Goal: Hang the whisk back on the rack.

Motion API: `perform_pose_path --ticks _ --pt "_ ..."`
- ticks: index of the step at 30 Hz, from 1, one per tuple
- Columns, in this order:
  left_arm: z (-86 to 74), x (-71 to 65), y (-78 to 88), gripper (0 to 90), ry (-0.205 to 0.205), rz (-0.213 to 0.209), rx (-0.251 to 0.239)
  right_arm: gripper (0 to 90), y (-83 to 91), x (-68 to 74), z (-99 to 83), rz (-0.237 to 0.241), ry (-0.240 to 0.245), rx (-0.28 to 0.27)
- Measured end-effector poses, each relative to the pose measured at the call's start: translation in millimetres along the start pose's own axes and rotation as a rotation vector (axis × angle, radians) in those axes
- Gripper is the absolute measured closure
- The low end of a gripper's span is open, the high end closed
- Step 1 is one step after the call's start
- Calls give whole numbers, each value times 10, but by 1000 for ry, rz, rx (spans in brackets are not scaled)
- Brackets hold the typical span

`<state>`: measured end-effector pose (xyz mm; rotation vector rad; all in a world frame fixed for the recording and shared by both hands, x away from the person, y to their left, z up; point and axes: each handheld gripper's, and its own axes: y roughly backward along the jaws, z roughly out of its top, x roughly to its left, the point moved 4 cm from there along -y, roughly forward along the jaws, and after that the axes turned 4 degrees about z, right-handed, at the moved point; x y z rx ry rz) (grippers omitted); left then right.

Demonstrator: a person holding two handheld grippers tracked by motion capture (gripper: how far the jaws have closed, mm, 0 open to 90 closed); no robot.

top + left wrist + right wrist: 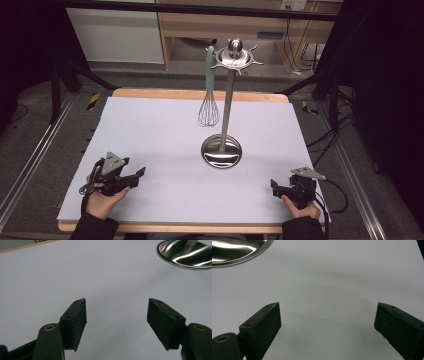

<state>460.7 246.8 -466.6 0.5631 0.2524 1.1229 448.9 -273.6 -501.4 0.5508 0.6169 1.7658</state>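
The tabletop (150, 140), covered by a pale sheet, carries a metal stand (226, 110) a little right of centre, its round base (221, 151) resting on the sheet and its pole upright. A whisk (209, 107) with a light green handle hangs from the stand's top rack, wire end down and clear of the sheet. The left gripper (136, 175) sits low at the near left corner, jaws spread wide with nothing between them. The right gripper (276, 189) rests at the near right corner, also released and empty. Both are well apart from the stand.
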Motion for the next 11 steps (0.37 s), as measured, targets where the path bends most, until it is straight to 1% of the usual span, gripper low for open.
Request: perform_pose_path --ticks 1,3,5,6,7,9,11 --pt "-31 31 11 312 4 4 4 74 -1 -8 -3 0 3 -1" --pt "-92 79 16 302 21 7 5 73 3 -5 -13 0 -13 9" --pt "-160 118 10 298 46 10 0 73 4 -13 -20 -2 -10 7" --pt "-189 143 -1 298 42 6 16 73 10 -8 -25 -1 -24 11" --pt "-213 170 -8 298 37 15 26 71 11 -14 -26 -2 -25 10" --pt "-248 207 -18 298 50 21 32 71 15 -24 -28 -1 -21 8" --pt "-260 229 -14 295 54 24 34 71 21 -26 -30 2 -27 7"
